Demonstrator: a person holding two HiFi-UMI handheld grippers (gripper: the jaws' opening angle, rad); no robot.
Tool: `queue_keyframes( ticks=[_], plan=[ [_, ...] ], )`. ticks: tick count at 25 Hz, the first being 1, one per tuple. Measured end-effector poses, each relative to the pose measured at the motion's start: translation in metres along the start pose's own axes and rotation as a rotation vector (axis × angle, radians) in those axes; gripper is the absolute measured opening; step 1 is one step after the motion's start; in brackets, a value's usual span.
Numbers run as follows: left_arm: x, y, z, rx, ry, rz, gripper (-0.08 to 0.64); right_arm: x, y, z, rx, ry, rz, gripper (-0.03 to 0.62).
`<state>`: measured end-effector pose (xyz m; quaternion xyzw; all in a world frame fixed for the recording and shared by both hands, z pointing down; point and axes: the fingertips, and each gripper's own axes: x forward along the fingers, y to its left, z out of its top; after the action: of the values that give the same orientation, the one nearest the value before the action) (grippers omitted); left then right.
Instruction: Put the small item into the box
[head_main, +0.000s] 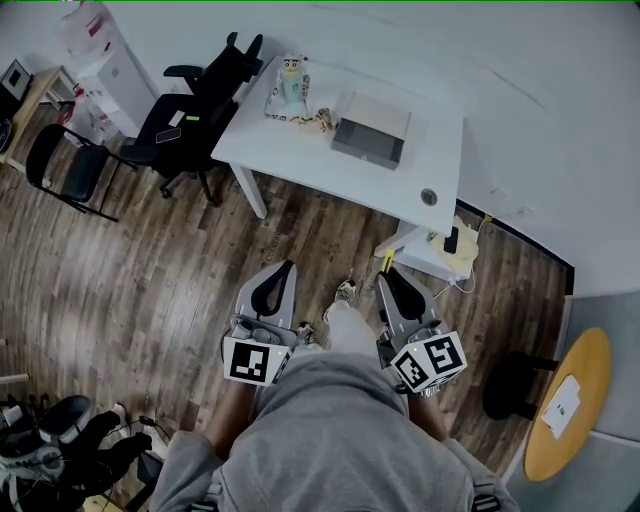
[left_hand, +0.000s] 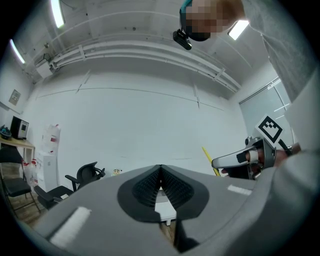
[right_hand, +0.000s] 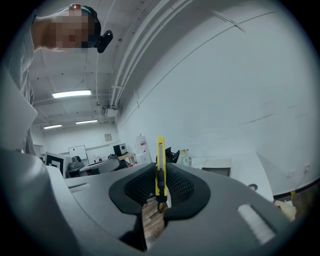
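Observation:
A yellow utility knife (right_hand: 160, 165) stands upright between the pads of my right gripper (right_hand: 160, 172), which is shut on it. In the head view the knife (head_main: 386, 261) pokes out past that gripper (head_main: 386, 272), low and close to the person's body. My left gripper (head_main: 286, 268) is held beside it, jaws shut with nothing between them (left_hand: 160, 171). The grey open box (head_main: 371, 131) rests on the white table (head_main: 290, 150), well ahead of both grippers. From the right gripper view the box (right_hand: 216, 164) shows far off to the right.
A toy figure on a packet (head_main: 289, 83) and a cord lie on the table's left part. Black office chairs (head_main: 190, 110) stand to the left. A low white stand (head_main: 430, 252) with a cable sits just ahead on the right, and a round yellow table (head_main: 565, 400) further right. The floor is wooden.

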<state>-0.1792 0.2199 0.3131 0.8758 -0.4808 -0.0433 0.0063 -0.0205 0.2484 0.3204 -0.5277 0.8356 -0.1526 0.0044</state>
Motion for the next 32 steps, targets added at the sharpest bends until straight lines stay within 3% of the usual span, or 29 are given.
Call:
queue_keyframes(
  ticks=[9,32],
  plan=[
    [0.023,0.014,-0.006,0.012,0.008,0.041,0.003,0.029,-0.029,-0.001,0.033,0.008,0.019,0.081],
    [0.161,0.058,-0.009,0.033,0.034,0.057,0.003,0.142,-0.135,0.029,0.077,0.050,0.013,0.081]
  ],
)
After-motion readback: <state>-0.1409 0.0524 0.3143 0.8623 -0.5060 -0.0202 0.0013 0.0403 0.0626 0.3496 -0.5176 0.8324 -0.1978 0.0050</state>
